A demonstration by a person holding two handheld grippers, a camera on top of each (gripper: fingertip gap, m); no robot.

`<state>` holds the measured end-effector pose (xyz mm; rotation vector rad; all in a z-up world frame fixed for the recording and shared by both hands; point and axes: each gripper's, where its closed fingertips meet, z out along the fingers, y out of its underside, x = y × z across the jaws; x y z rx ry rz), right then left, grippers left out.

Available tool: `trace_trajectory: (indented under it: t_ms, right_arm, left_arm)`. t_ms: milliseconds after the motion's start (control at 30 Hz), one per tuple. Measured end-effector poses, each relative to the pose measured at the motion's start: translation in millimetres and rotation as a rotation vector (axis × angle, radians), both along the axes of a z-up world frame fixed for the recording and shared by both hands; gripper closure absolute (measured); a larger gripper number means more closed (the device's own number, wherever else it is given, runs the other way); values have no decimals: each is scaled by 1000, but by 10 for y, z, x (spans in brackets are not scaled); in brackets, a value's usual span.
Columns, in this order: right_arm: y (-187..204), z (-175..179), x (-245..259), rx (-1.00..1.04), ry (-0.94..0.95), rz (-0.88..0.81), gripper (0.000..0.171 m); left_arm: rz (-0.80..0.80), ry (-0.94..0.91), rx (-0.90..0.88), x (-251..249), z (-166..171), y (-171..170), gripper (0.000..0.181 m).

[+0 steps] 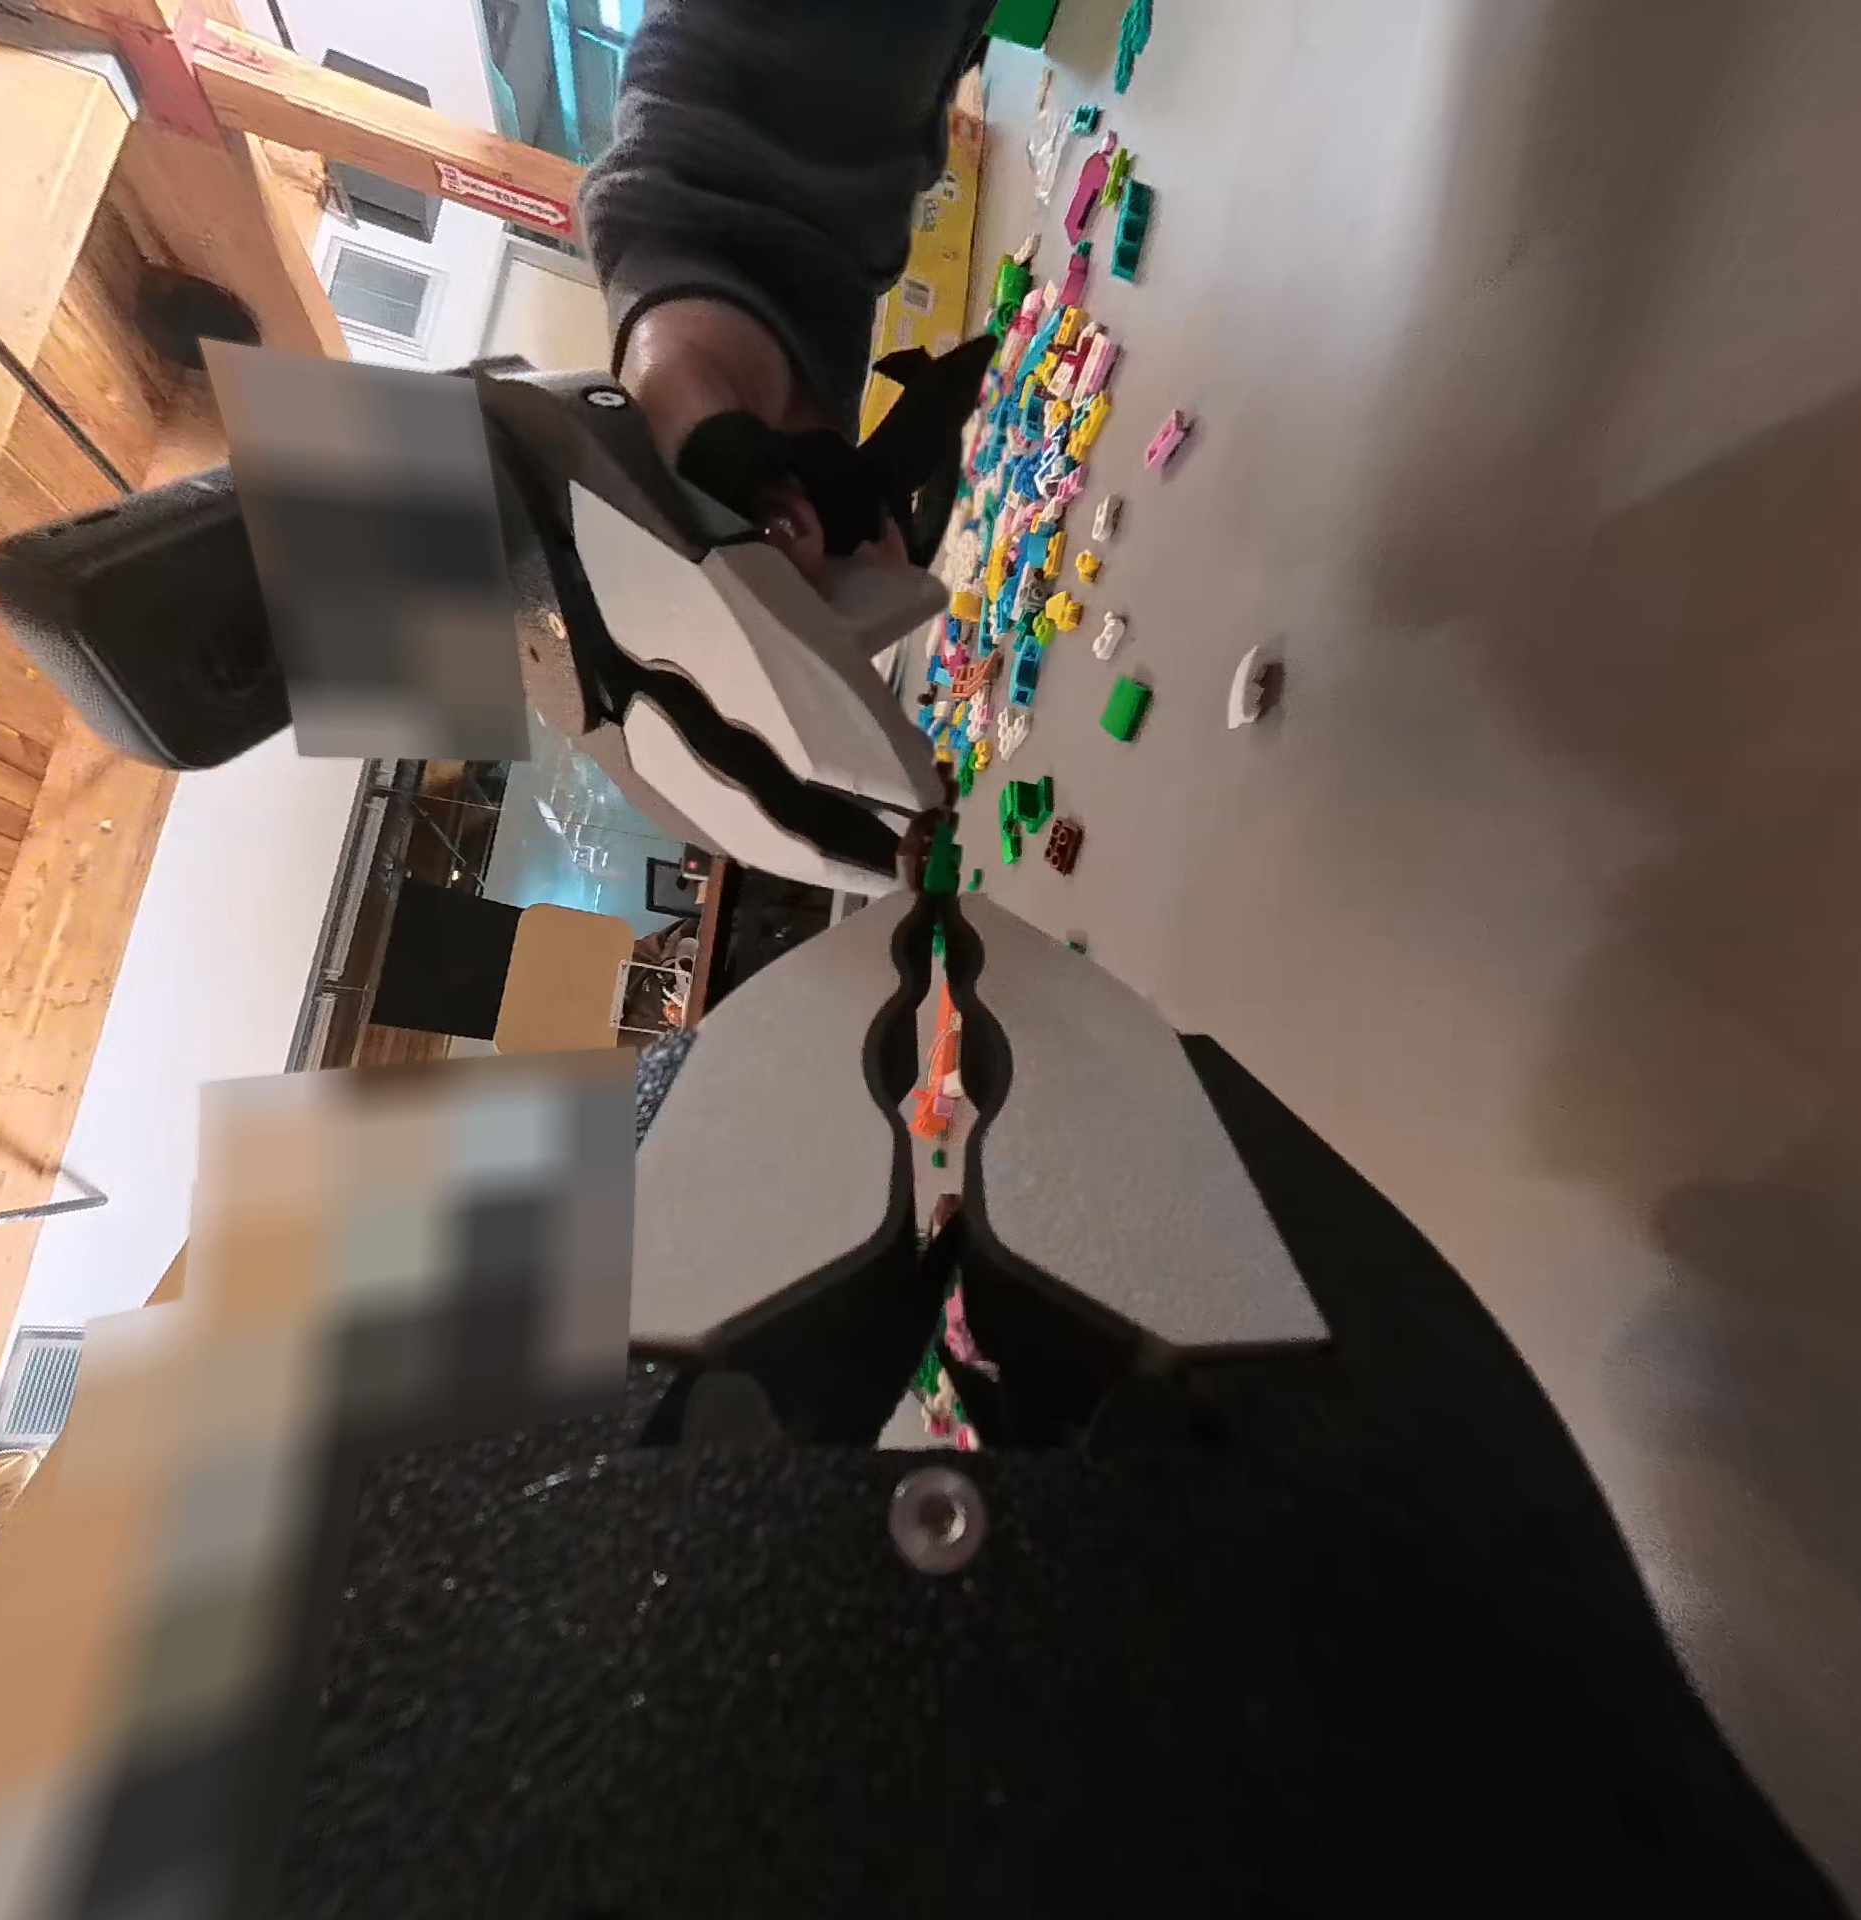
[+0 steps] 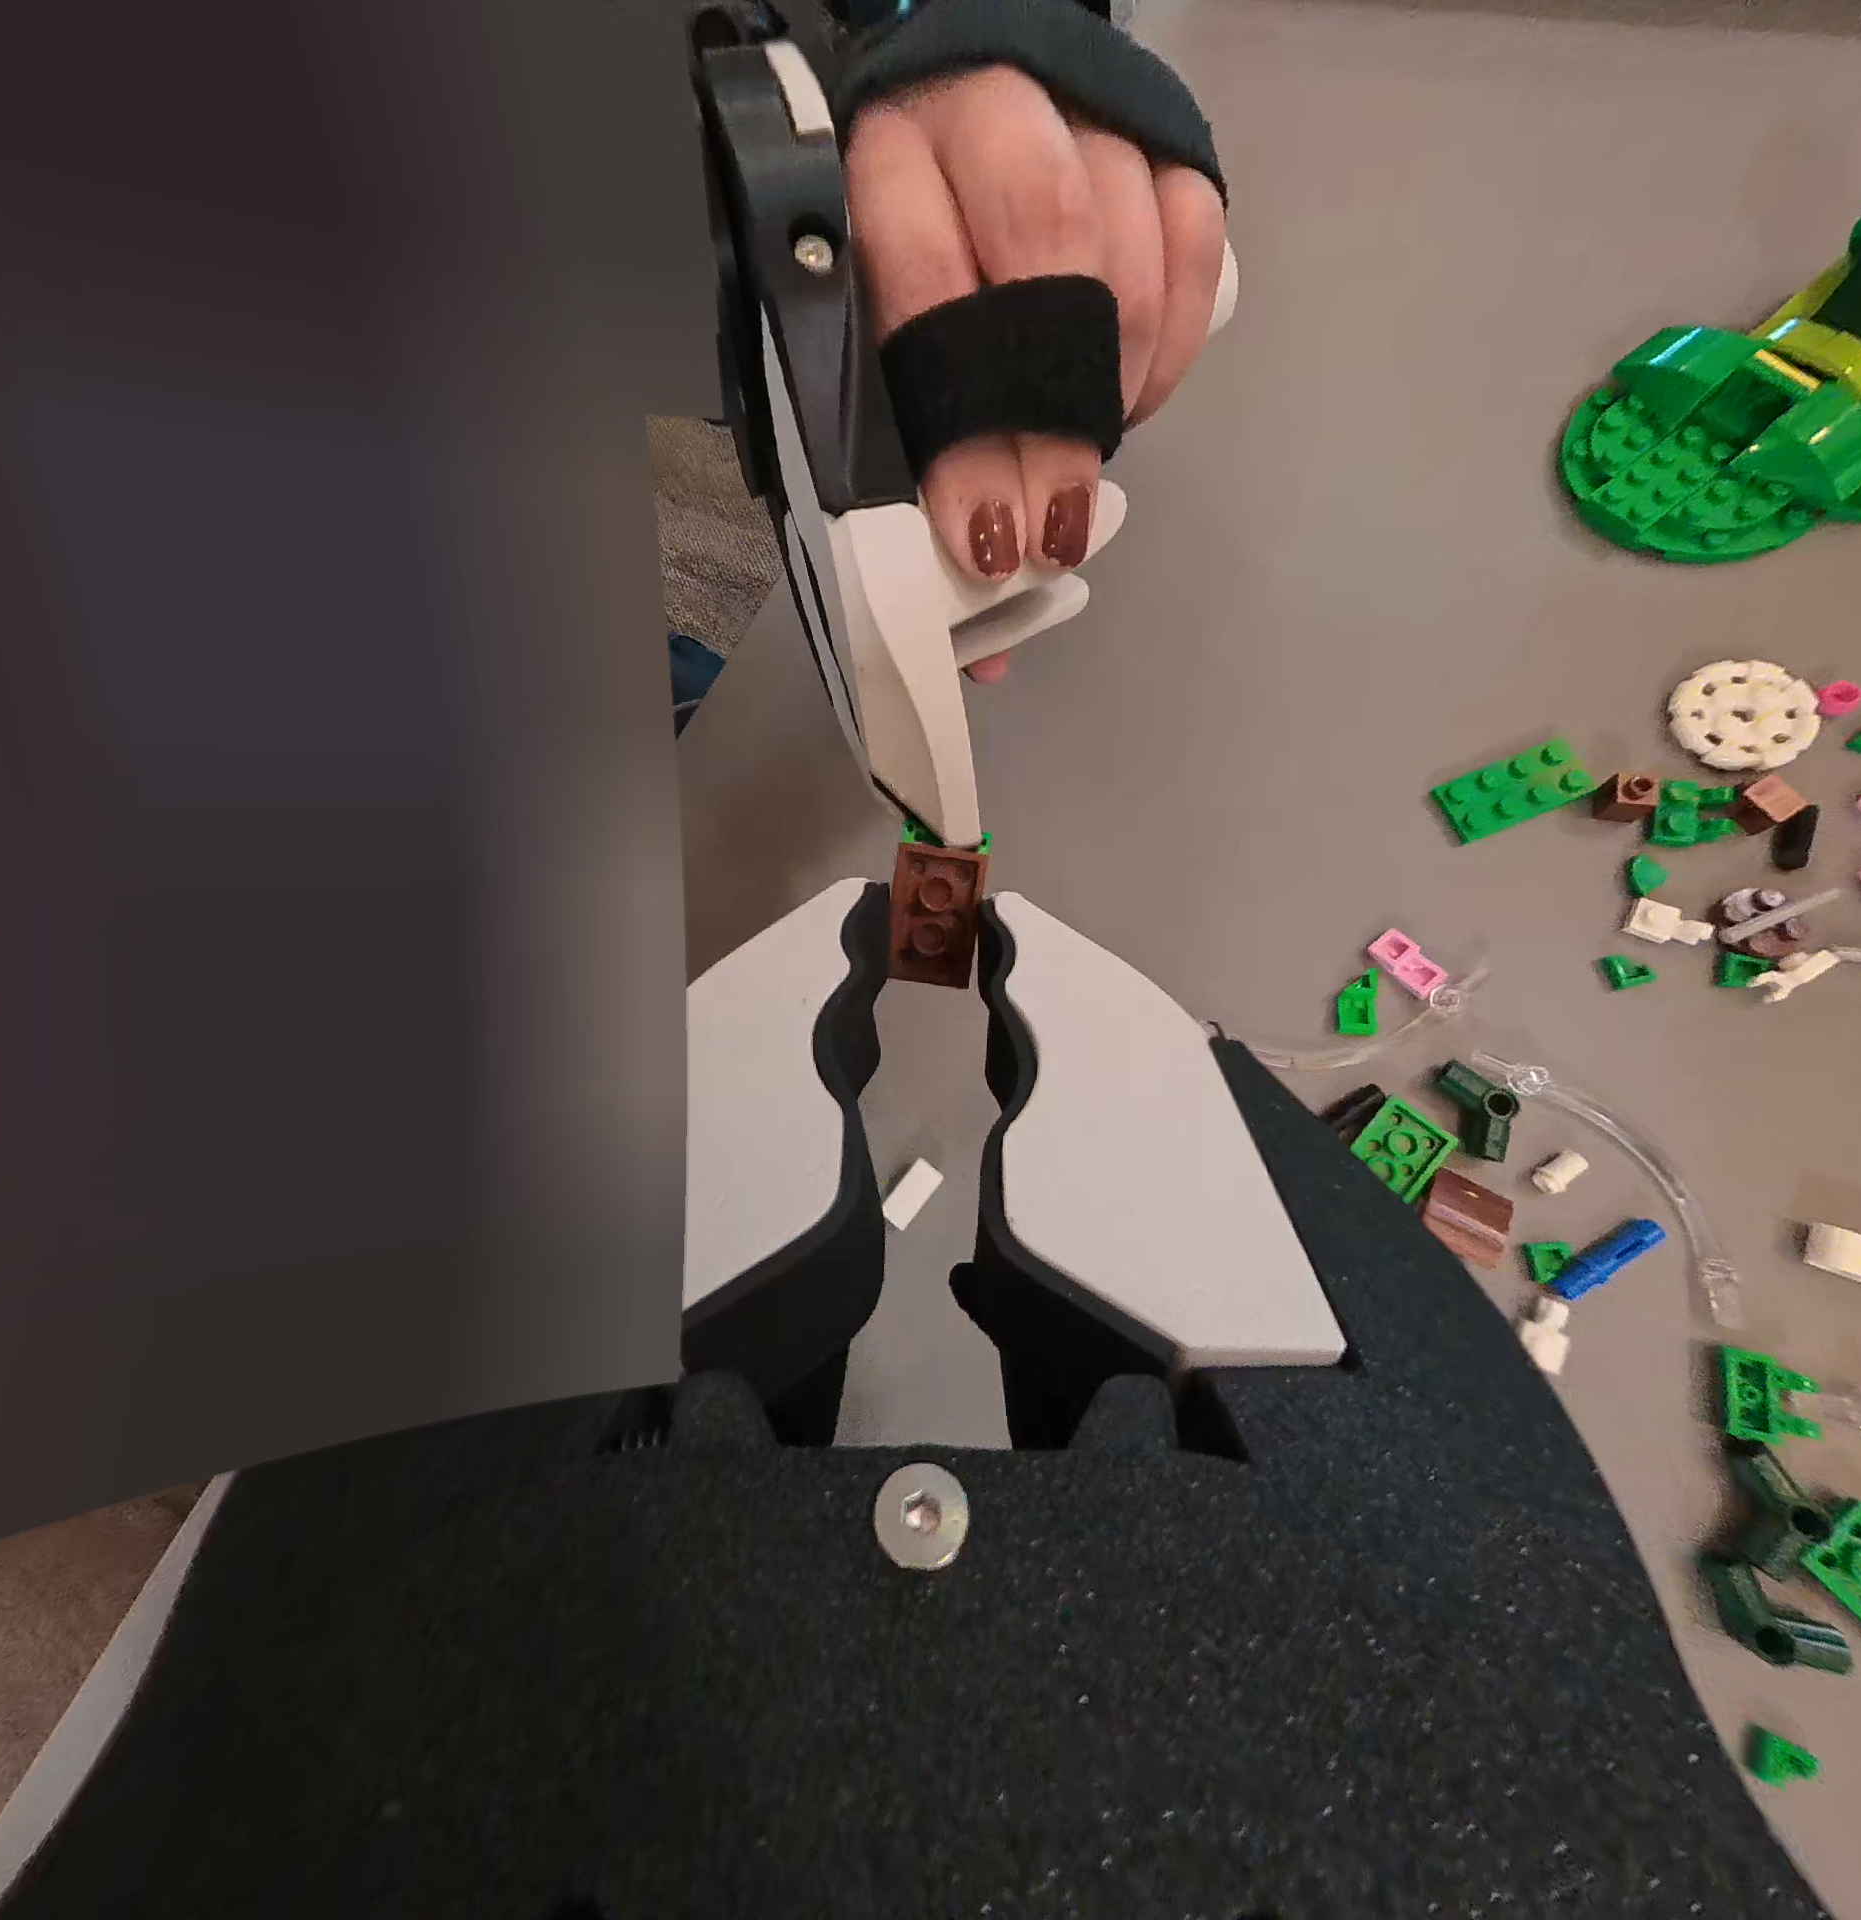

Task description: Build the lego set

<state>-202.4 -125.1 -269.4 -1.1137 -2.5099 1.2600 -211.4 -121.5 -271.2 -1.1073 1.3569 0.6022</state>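
Note:
My right gripper (image 2: 934, 896) is shut on a small brown plate (image 2: 934, 935), held by its sides above the grey table (image 2: 1269, 623). My left gripper (image 1: 934, 914) is shut on a small green piece (image 1: 942, 860). The two grippers meet tip to tip. In the right wrist view the left gripper (image 2: 952, 826) comes down from above, and its green piece (image 2: 983, 840) touches the far end of the brown plate. In the left wrist view the right gripper (image 1: 918, 831) comes in from the upper left; the brown plate (image 1: 911, 850) barely shows there.
A pile of coloured bricks (image 1: 1019, 499) and a yellow box (image 1: 936, 260) lie on the table. A green built model (image 2: 1736, 436), a white round plate (image 2: 1741, 715) and loose green, brown and clear pieces (image 2: 1508, 790) lie to the right.

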Motion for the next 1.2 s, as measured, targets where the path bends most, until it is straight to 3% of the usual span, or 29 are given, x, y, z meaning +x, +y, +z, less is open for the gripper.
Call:
trace_trajectory:
  t_ms: [600,1200]
  right_arm:
    - [-17,-597,31,40,-11,-28,156]
    - [-20,-640,29,265,-76,31,156]
  left_arm:
    - [-83,244,-247,47,-522,-52,179]
    - [-68,326,-344,63,-587,-100,179]
